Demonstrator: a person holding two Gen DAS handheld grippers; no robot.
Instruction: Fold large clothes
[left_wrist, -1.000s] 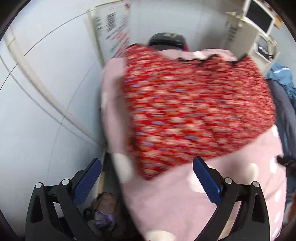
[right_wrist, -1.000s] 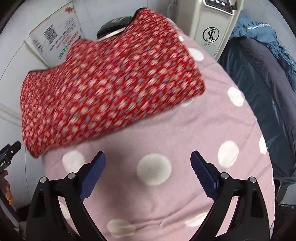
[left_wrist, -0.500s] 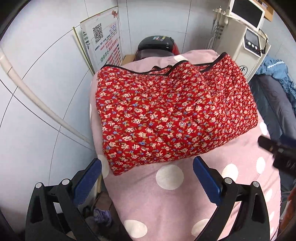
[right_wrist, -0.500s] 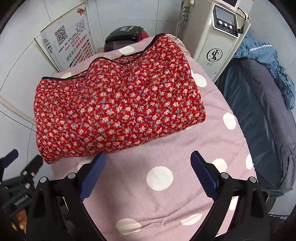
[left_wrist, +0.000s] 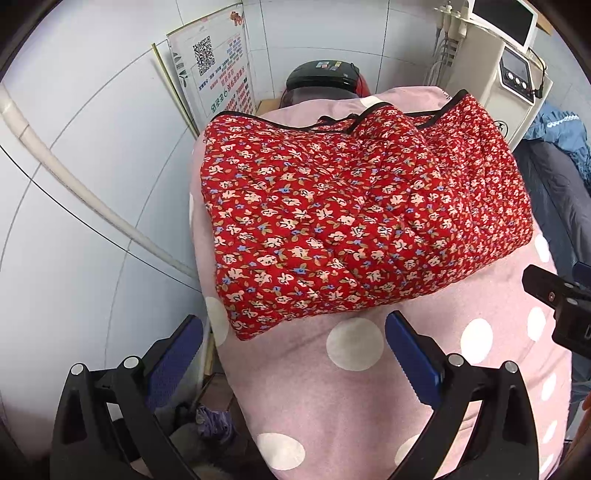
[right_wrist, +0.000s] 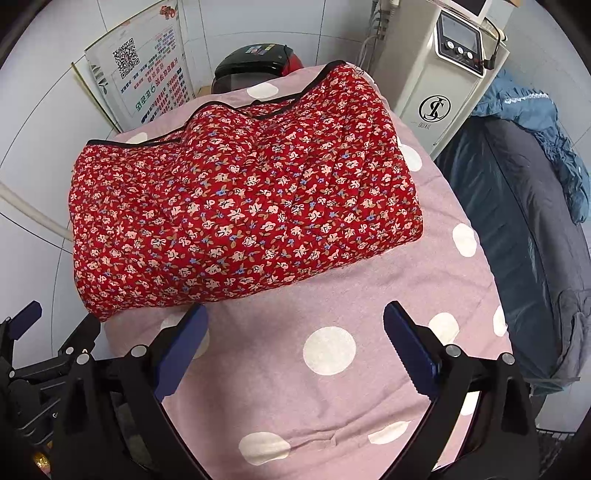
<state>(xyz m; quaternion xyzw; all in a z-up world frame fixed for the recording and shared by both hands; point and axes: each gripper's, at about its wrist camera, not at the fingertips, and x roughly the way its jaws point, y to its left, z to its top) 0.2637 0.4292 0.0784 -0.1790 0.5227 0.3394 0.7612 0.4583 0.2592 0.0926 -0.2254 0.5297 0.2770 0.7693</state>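
Both views are bright and evenly lit, with soft, diffuse light and no hard glare. The red floral garment (left_wrist: 354, 229) is sharp in both views, its print crisp (right_wrist: 236, 221). Below its near edge it casts only a faint, soft shadow on the pink dotted cover (left_wrist: 332, 398). The white tiled wall (left_wrist: 74, 184) left of the garment looks flat and pale, with a slight bluish cast. Fisheye distortion bends straight lines strongly: the tile joints beside the garment curve, and the cream machine (right_wrist: 439, 74) behind it leans. Black vignette fills the corners of both frames. No motion blur shows.
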